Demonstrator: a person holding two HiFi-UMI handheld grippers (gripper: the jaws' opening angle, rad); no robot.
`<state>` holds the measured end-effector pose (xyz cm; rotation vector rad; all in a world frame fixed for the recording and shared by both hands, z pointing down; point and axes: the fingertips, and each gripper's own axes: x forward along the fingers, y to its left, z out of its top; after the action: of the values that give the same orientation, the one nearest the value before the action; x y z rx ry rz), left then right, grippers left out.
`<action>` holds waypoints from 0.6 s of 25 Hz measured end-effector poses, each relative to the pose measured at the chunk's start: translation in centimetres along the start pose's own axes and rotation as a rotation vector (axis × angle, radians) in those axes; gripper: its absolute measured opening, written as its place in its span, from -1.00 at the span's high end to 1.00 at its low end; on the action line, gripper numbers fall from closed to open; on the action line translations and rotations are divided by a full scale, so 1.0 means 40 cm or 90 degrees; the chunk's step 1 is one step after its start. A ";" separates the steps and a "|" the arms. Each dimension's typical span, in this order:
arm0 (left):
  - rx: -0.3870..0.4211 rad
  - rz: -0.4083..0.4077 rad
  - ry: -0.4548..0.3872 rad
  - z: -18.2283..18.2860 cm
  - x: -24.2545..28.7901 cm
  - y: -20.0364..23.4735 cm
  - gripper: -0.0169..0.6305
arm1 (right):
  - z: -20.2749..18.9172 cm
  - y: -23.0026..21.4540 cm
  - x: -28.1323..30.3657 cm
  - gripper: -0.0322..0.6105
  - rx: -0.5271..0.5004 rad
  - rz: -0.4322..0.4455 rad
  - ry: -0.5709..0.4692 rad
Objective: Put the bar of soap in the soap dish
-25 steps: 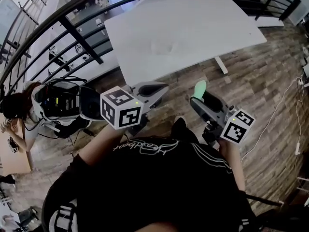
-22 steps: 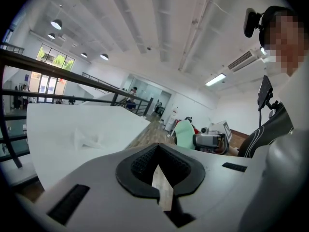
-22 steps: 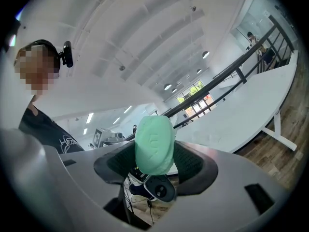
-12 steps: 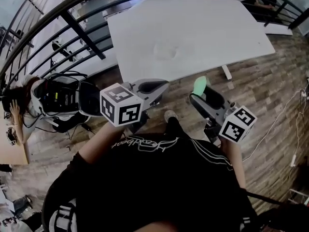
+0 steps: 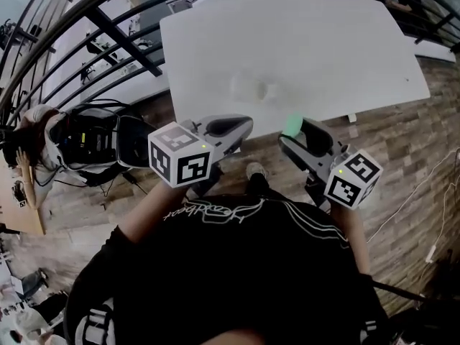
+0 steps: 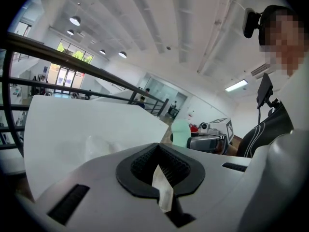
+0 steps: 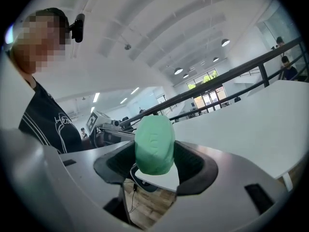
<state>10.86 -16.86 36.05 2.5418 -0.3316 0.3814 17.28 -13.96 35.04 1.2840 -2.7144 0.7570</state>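
The fingers of the right gripper (image 7: 155,162) squeezed the green bar of soap (image 7: 153,139) by its sides. It looked hard and probably slippery, so a firm squeeze seemed best. The left gripper (image 6: 161,175) was closed with nothing in it.

Green soap bar (image 7: 154,146) between right gripper (image 7: 155,166) fingers

The head view looks steeply down from above the person's own torso. The left gripper (image 5: 228,129) and right gripper (image 5: 296,131) are close below, and the white table (image 5: 302,42) lies beyond them. Each gripper view sits low behind its own jaws, very near them, tilted up toward the ceiling. The left one faces across the table toward the right gripper. The right one looks past the bar of soap (image 7: 154,146) and seems to catch the left gripper, small and indistinct. All three views share the table and railing (image 5: 108,31).
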 end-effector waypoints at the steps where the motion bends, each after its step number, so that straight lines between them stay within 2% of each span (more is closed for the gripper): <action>1: -0.008 0.006 0.002 -0.001 0.010 0.016 0.92 | 0.003 -0.018 0.011 0.22 0.000 0.005 0.007; 10: -0.070 0.048 0.012 -0.001 0.068 0.177 0.92 | 0.034 -0.152 0.139 0.22 -0.001 0.040 0.057; 15: -0.089 0.062 0.014 -0.030 0.087 0.201 0.92 | 0.021 -0.179 0.168 0.22 -0.019 0.059 0.084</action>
<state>11.37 -23.38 42.03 2.3888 -0.4598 0.4079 18.29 -22.95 38.86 1.0688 -2.6843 0.7767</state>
